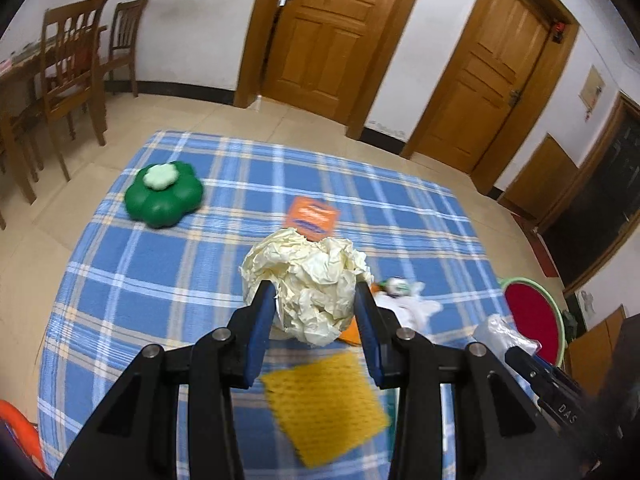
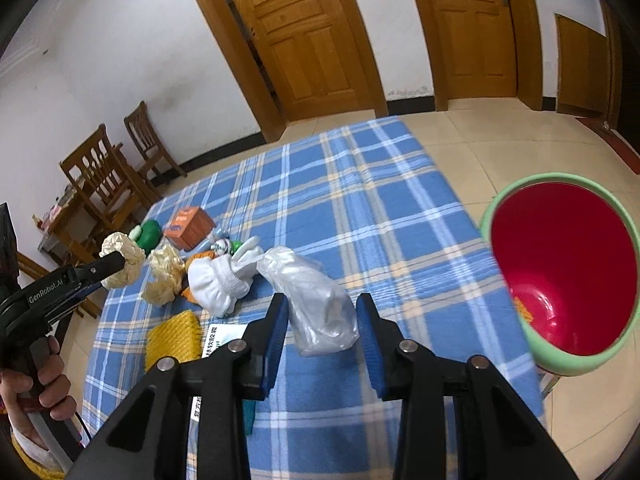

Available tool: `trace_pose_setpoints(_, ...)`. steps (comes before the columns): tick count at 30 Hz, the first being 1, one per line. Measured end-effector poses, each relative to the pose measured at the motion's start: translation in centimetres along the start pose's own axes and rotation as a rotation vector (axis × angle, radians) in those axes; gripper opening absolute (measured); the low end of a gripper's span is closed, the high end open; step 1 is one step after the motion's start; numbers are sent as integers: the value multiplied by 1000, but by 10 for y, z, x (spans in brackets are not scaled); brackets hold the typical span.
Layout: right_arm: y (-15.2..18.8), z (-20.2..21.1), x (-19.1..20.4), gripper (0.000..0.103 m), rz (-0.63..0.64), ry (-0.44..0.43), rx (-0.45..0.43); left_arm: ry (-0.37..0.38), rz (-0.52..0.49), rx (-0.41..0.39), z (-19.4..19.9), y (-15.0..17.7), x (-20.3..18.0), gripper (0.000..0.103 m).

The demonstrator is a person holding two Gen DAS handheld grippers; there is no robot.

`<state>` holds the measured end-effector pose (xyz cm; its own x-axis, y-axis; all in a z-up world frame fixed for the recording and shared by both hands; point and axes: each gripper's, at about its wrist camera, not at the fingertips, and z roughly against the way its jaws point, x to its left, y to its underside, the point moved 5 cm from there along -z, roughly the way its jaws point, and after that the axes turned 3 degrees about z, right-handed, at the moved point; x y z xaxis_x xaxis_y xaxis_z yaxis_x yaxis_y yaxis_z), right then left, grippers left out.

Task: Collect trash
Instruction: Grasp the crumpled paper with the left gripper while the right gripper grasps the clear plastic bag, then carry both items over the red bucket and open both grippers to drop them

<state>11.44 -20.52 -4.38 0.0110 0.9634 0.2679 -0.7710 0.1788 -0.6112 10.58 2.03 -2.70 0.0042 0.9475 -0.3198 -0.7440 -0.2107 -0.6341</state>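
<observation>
My left gripper [image 1: 314, 290] is shut on a crumpled cream paper ball [image 1: 304, 264], held above the blue plaid table [image 1: 160, 280]. In the right wrist view, that ball [image 2: 128, 256] hangs at the left over the table edge. My right gripper [image 2: 322, 302] is shut on a clear plastic bag [image 2: 316, 300], whose far end trails toward a white sock bundle [image 2: 218, 284]. A second crumpled cream paper [image 2: 164, 276] lies beside the bundle. The red bin with a green rim [image 2: 488, 220] stands just off the table's right edge.
On the table are a green flower-shaped container [image 1: 164, 194], an orange box [image 1: 312, 218], a yellow mesh pad [image 1: 324, 400] and a white printed label [image 2: 224, 336]. Wooden chairs [image 1: 72, 72] stand at the far left. A person's hand [image 2: 44, 380] grips the left handle.
</observation>
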Motion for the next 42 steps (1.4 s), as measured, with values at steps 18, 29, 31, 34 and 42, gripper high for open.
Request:
trace_pose_setpoints(18,0,76,-78,38,-144,86,-149,112,-183,37,10,24,-112,41)
trace_pose_setpoints(29,3,108,-132,38,-233,193,-230,176,-298,77,-1,43,-177,41)
trace_pose_setpoints(31,5,109,-144,38,-251,214,-235,189,-322,81,-5,47,-189,41)
trace_pose_setpoints(34,7,109,-160,38,-273,247,-235,205,-357,92,-11,53,-207,41)
trace_pose_setpoints(42,19,104,-194,38,-323,294,-216,225,-425,118,-29,66,-241,41)
